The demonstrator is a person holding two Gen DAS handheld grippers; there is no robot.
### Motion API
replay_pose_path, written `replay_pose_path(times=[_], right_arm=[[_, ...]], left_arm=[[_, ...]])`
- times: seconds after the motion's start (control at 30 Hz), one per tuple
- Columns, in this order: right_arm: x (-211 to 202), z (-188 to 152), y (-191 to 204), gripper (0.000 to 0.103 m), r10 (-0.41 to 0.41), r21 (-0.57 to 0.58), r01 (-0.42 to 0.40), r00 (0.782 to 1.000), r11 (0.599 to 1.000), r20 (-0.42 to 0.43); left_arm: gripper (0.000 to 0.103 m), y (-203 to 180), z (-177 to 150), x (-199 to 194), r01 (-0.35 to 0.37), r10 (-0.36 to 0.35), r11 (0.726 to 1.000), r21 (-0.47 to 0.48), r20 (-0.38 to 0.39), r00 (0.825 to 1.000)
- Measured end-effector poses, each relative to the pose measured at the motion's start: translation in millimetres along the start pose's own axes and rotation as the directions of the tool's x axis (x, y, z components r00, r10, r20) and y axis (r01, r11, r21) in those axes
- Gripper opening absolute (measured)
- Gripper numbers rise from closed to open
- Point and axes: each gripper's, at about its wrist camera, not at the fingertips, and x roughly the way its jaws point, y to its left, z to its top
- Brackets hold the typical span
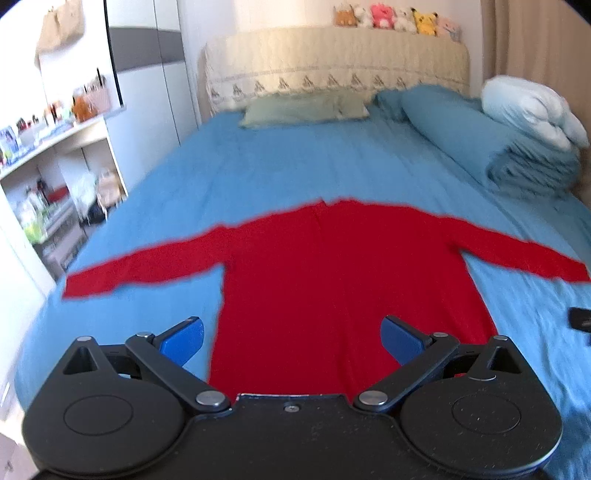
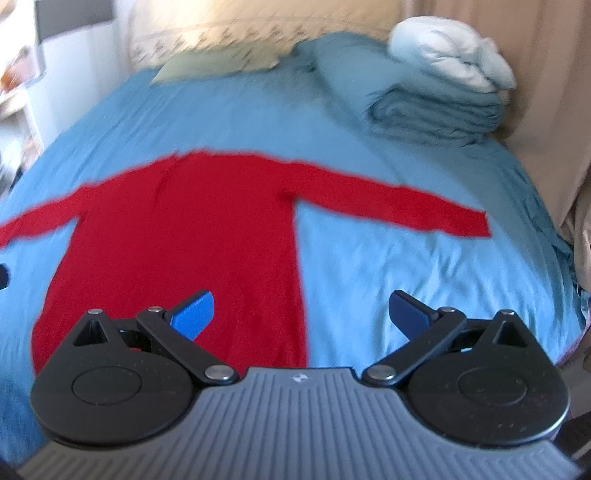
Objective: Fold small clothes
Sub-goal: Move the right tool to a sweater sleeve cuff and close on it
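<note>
One red long-sleeved garment (image 1: 332, 266) lies flat on the blue bed (image 1: 258, 166), sleeves spread to both sides (neckline toward the headboard (image 1: 332, 70)). Left tool (image 1: 291, 338) and right tool (image 2: 301, 314) hover above its hem end, jaws spread wide, gripping nothing.

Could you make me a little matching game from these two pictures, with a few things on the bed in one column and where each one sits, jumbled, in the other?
Things:
1. red top
2. green pillow
3. plush toys
4. folded blue quilt

Places:
A. in a row on top of the headboard
B. at the bed's far right side, under a white bundle
C. spread flat on the blue sheet, sleeves out, nearest the grippers
D. flat at the head of the bed, below the headboard

Pairs: 1-C, 2-D, 3-A, 4-B
</note>
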Motion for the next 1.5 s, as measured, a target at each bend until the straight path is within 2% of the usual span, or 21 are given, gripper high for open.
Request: replay_pose_path(times=[0.13, 0.23, 0.4, 0.57, 0.73, 0.8, 0.93, 1.03, 1.17, 1.3, 1.37, 1.4, 1.47, 1.5], right_arm=[[40.9, 44.7, -36.6, 0.103, -0.095, 0.061, 0.091, 0.993, 0.994, 0.065], [80.6, 72.5, -70.5, 0.103, -0.149, 0.127, 0.138, 0.985, 0.982, 0.082], [155.1, 90.6, -124.9, 0.103, -0.250, 0.203, 0.237, 0.968, 0.950, 0.039], [232.0, 76.7, -177.7, 0.103, -0.309, 0.282, 0.305, 0.950, 0.910, -0.030], [287.1, 45.7, -218.0, 0.103, -0.368, 0.367, 0.367, 0.927, 0.855, -0.071], [296.7, 33.5, -227.3, 0.103, -0.382, 0.392, 0.379, 0.921, 0.838, -0.074], [314.5, 12.5, -246.2, 0.103, -0.371, 0.462, 0.357, 0.926, 0.812, -0.064], [314.6, 5.1, -252.3, 0.103, -0.362, 0.522, 0.317, 0.932, 0.792, -0.017], [318.5, 1.9, -263.0, 0.087, -0.352, 0.603, 0.254, 0.935, 0.756, 0.047], [322.2, 1.6, -276.4, 0.067, -0.357, 0.686, 0.217, 0.932, 0.694, 0.067], [326.0, 3.1, -281.1, 0.046, -0.366, 0.704, 0.220, 0.929, 0.676, 0.061], [327.2, 3.7, -283.1, 0.041, -0.374, 0.706, 0.232, 0.926, 0.670, 0.051], [327.7, 4.6, -286.6, 0.025, -0.382, 0.708, 0.246, 0.924, 0.662, 0.036], [328.2, 5.9, -288.1, 0.022, -0.386, 0.705, 0.256, 0.922, 0.661, 0.027]], left_arm=[[0.103, -6.6, 47.2, 51.3, 0.019, -0.018, 1.000, -0.011, 0.043, 0.999], [0.103, -16.8, 74.0, 97.0, 0.056, -0.056, 0.998, 0.000, 0.036, 0.998], [0.103, -30.9, 101.3, 169.9, 0.130, -0.130, 0.991, -0.027, -0.003, 0.992], [0.103, -51.0, 99.9, 245.8, 0.162, -0.164, 0.986, -0.024, -0.064, 0.984], [0.103, -70.0, 81.8, 302.4, 0.123, -0.122, 0.992, 0.006, -0.119, 0.985], [0.103, -73.1, 73.7, 316.2, 0.113, -0.110, 0.994, 0.013, -0.145, 0.983], [0.103, -70.7, 59.5, 339.6, 0.123, -0.129, 0.992, -0.039, -0.191, 0.973], [0.103, -69.3, 55.0, 348.2, 0.115, -0.125, 0.992, -0.061, -0.207, 0.970], [0.103, -66.7, 54.4, 351.5, 0.114, -0.128, 0.991, -0.077, -0.210, 0.969], [0.103, -63.8, 55.7, 355.1, 0.116, -0.129, 0.990, -0.075, -0.208, 0.969], [0.103, -59.6, 56.1, 358.1, 0.113, -0.129, 0.990, -0.084, -0.210, 0.969], [0.103, -56.7, 56.2, 360.6, 0.107, -0.124, 0.990, -0.091, -0.212, 0.969], [0.103, -49.8, 55.8, 365.7, 0.087, -0.111, 0.990, -0.110, -0.227, 0.968], [0.103, -47.2, 56.2, 370.1, 0.079, -0.105, 0.990, -0.117, -0.235, 0.966]])
